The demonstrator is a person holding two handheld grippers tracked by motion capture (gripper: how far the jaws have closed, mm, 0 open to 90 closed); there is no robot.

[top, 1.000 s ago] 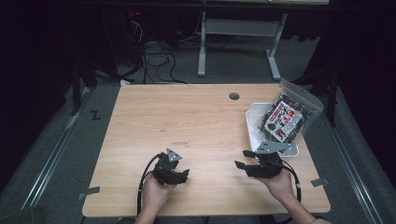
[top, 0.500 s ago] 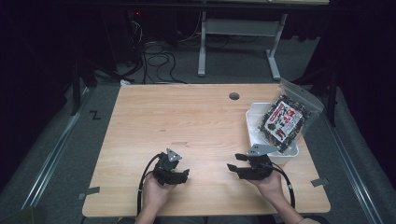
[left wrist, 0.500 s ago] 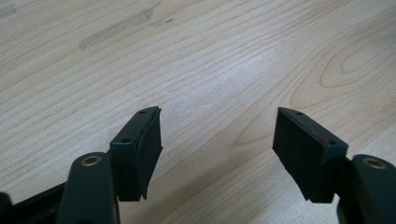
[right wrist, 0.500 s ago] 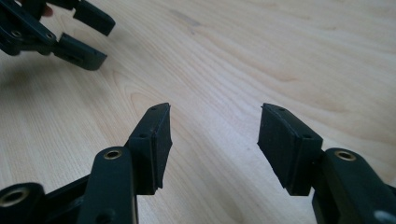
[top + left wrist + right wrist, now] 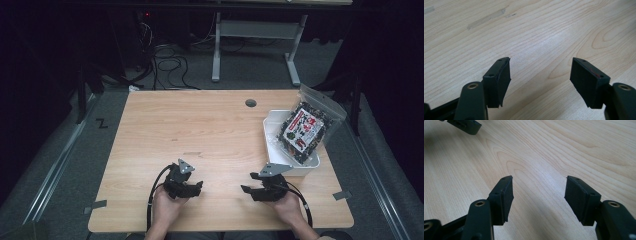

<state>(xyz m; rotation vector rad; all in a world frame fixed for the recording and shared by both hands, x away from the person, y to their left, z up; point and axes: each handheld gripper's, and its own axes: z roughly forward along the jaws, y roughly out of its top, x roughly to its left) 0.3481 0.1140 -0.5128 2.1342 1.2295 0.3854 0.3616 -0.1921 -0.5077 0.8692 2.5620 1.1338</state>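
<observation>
Both grippers rest low over the wooden table (image 5: 210, 125) near its front edge, each in a hand. My left gripper (image 5: 196, 187) points right; in the left gripper view its jaws (image 5: 540, 60) stand wide apart over bare wood. My right gripper (image 5: 248, 184) points left, toward the left one. Its jaws (image 5: 539, 178) have just been opening and stand open with nothing between them. A jaw of the left gripper (image 5: 465, 125) shows at the top left of the right gripper view.
A white tray (image 5: 270, 135) sits at the table's right edge, with a clear bag of dark, red and white contents (image 5: 305, 125) leaning in it. A round cable hole (image 5: 250, 103) lies near the far edge. Cables and a desk frame are on the floor beyond.
My right gripper has moved left, away from the tray, and sunk toward the tabletop. The left gripper has stayed where it was.
</observation>
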